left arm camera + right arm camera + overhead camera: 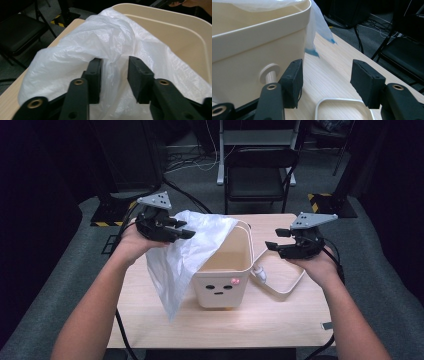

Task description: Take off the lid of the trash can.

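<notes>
On the near part of the table [280,320] stands a cream bin [222,287] with a small face drawn on its front wall, facing the person. A white bag [185,252] is draped over the bin's left rim, one end hanging down outside the left wall toward the tabletop, the rest bunched over the back left corner. The left gripper [175,231] sits at that bunched part; in the left gripper view its jaws stand partly apart with a fold of bag [110,67] running between them, the plastic against the pads [95,75], not pinched flat. Right of the bin, a loop handle [285,280] lies on the table, joined to the bin's side by a peg. Above it the right gripper [272,242] hovers with jaws wide and holding nothing, apart from the bin. Beyond the table stands a black chair [257,175].
</notes>
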`<move>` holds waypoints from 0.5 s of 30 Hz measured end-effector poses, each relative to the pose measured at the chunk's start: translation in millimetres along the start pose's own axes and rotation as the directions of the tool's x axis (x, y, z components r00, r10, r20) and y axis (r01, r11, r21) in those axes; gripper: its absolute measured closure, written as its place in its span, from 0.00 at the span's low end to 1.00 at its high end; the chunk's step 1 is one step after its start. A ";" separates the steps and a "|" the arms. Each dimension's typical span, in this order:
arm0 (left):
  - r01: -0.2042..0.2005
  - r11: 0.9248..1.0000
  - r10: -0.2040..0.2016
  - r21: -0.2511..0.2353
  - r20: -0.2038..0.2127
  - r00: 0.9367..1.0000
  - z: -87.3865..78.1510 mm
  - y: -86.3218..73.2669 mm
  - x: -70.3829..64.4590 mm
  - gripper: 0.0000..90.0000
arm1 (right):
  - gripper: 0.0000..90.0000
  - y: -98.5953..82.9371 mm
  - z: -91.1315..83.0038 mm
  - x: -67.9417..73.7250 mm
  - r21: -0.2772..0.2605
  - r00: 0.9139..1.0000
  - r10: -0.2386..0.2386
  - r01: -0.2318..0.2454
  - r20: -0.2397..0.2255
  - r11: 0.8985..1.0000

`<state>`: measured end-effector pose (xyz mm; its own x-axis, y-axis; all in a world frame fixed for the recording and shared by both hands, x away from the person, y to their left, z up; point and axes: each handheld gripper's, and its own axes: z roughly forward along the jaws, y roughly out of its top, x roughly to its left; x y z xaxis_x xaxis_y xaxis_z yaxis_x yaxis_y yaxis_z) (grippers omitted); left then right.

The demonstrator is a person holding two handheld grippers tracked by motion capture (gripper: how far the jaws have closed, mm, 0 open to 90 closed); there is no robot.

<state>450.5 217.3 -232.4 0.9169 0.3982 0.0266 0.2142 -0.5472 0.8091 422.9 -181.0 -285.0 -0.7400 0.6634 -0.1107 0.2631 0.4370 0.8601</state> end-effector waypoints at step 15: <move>-0.048 0.999 0.049 0.008 -0.051 0.998 9.2 -4.4 -9.4 0.79 | 0.47 10.7 2.6 4.3 -0.012 1.000 -0.018 0.018 -0.002 1.000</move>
<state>444.1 209.2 -241.7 0.9078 0.4082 0.0959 0.1723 -0.5716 0.8022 424.1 -171.9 -277.6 -0.7457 0.6544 -0.1256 0.2424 0.4420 0.8637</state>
